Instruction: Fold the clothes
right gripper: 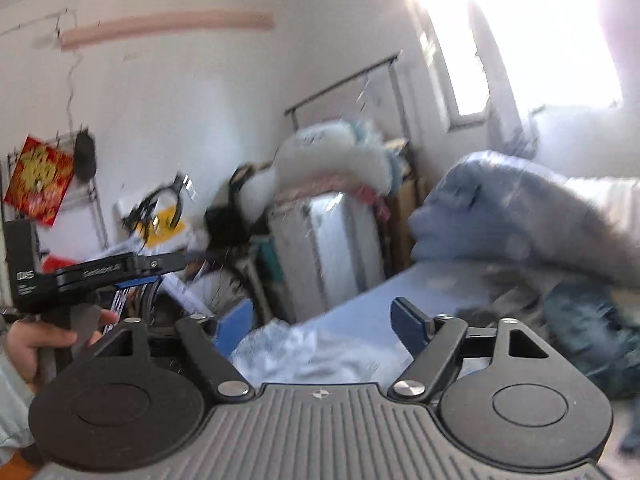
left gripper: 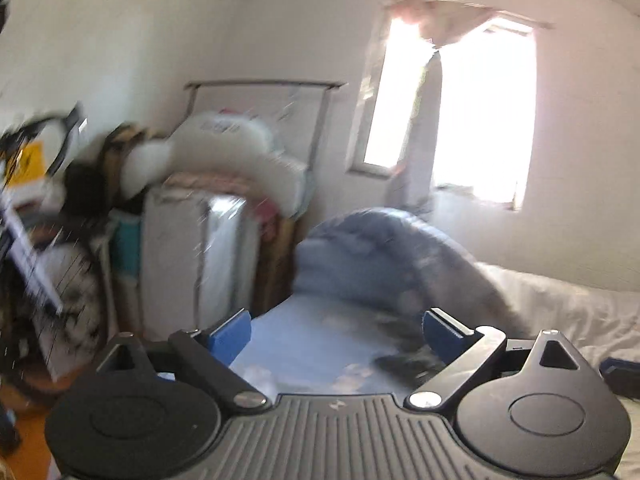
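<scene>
Both views are blurred by motion. My left gripper (left gripper: pixel 336 332) is open and empty above the blue patterned bed sheet (left gripper: pixel 304 344). My right gripper (right gripper: pixel 324 324) is open and empty above the same sheet (right gripper: pixel 360 304). A dark blue-green garment (right gripper: pixel 588 332) lies crumpled on the bed right of the right gripper; its dark edge shows in the left wrist view (left gripper: pixel 408 360). The left gripper's body (right gripper: pixel 92 276), held in a hand, shows at the left of the right wrist view.
A rolled blue-grey quilt (left gripper: pixel 380 256) lies at the head of the bed below a bright window (left gripper: pixel 476 120). White bedding (left gripper: pixel 568 308) lies to the right. A white cabinet (left gripper: pixel 192 256) piled with soft toys and clutter stands beside the bed.
</scene>
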Demonstrator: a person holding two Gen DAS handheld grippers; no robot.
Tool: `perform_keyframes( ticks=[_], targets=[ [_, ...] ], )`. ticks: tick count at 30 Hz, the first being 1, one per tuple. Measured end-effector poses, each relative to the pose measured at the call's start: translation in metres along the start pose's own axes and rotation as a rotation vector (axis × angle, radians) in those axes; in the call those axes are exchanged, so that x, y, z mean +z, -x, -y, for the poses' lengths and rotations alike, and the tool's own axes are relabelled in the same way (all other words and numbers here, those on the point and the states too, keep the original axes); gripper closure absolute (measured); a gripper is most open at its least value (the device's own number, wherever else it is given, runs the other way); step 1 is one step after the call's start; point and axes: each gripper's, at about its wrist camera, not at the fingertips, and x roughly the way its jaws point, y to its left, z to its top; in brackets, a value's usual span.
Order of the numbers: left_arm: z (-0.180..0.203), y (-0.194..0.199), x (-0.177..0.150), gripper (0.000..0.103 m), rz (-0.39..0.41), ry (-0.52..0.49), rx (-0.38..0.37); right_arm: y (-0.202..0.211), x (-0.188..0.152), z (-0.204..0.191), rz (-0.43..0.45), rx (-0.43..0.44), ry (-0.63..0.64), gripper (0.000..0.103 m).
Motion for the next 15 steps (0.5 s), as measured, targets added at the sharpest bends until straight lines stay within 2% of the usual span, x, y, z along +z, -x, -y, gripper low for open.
perform_keyframes(
  ticks=[9, 15],
  targets=[
    [0.178, 0.036, 0.047, 0.007, 0.019, -0.097, -0.107, 0.143, 0.069, 0.06, 0.149, -0.189, 0.005, 0.016],
    [0.291, 0.066, 0.069, 0.007, 0.036, -0.121, -0.275, 0.228, 0.089, 0.104, 0.203, -0.315, -0.005, 0.015]
  ],
)
